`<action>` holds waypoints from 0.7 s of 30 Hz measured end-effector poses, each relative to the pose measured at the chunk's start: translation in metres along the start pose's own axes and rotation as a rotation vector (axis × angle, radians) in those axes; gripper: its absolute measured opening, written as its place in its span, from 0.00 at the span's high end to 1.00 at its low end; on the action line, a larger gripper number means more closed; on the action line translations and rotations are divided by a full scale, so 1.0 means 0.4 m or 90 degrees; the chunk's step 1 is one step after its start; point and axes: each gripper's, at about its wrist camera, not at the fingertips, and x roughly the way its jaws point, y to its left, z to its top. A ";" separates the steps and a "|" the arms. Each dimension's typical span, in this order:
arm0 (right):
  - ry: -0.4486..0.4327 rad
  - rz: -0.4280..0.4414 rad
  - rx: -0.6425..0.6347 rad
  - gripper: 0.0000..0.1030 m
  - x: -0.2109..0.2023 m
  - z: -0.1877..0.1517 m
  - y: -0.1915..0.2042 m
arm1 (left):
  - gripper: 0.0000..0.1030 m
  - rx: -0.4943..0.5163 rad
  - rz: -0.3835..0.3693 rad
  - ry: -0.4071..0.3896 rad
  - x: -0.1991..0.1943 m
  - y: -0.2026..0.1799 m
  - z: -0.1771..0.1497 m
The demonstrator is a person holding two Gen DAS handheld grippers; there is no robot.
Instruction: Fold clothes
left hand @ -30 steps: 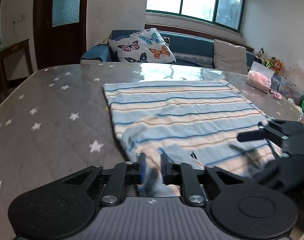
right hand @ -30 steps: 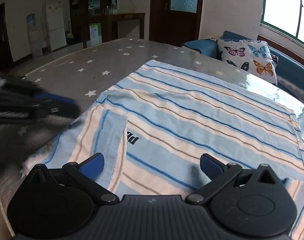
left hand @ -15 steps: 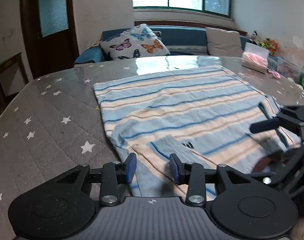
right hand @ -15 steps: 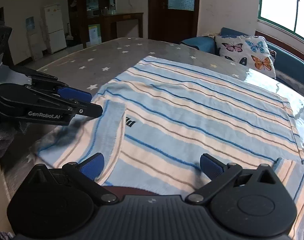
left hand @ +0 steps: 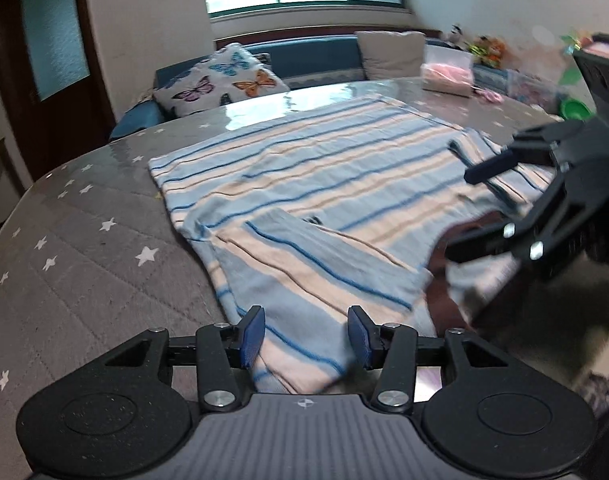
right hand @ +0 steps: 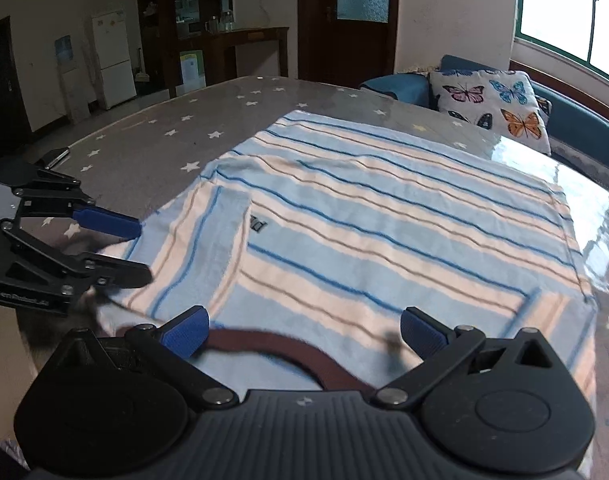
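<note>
A light blue and cream striped shirt (left hand: 344,184) lies spread flat on the table, its brown-lined collar (right hand: 288,348) at the near edge. One sleeve (left hand: 304,276) is folded in over the body. My left gripper (left hand: 306,338) hovers at that sleeve's end. Its jaws are opening, with cloth lying between the blue pads (left hand: 251,336) but not pinched. My right gripper (right hand: 304,332) stands wide open just above the collar, holding nothing. Each gripper also shows in the other's view: the right gripper (left hand: 460,212) and the left gripper (right hand: 140,252).
The table (left hand: 84,264) wears a grey cover with white stars. At its far right stand a clear box with pink contents (left hand: 446,74) and a green bowl (left hand: 576,110). Beyond the table is a blue sofa with a butterfly cushion (right hand: 492,100).
The left gripper's jaws have spread from nearly shut on the sleeve cloth to well apart, and the gripper drew back and rolled. The right gripper slid back toward the collar.
</note>
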 end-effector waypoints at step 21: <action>0.074 -0.046 -0.050 0.08 -0.153 -0.136 -0.126 | 0.59 0.151 -0.034 0.005 -0.016 -0.078 -0.025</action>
